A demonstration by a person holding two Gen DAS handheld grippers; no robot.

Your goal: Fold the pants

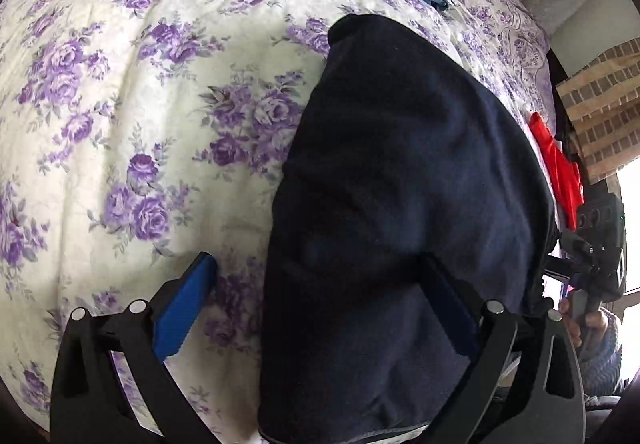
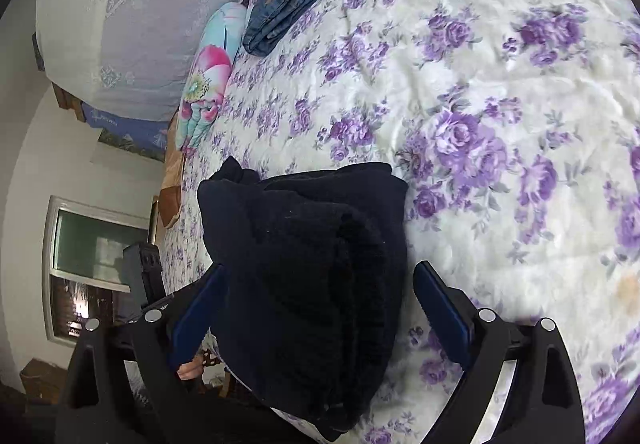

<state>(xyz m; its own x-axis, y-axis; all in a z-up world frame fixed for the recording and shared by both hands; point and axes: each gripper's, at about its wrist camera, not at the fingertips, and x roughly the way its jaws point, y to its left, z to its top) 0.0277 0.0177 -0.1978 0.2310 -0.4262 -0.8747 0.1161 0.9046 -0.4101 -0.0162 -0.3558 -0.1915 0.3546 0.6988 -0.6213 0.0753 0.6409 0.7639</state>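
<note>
The bed [image 2: 500, 92], in a purple-flowered cover, carries the dark pants [image 1: 400, 204] folded thick at its near edge. They look soft and limp, so each hold belongs on a corner. Left gripper [image 1: 320, 304] and right gripper [image 2: 316, 308] jaws stand apart, straddling them.

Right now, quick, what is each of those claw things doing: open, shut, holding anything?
Left gripper: open, holding nothing; dark pants lie between its fingers.
Right gripper: open, holding nothing, straddling the same pants.
</note>
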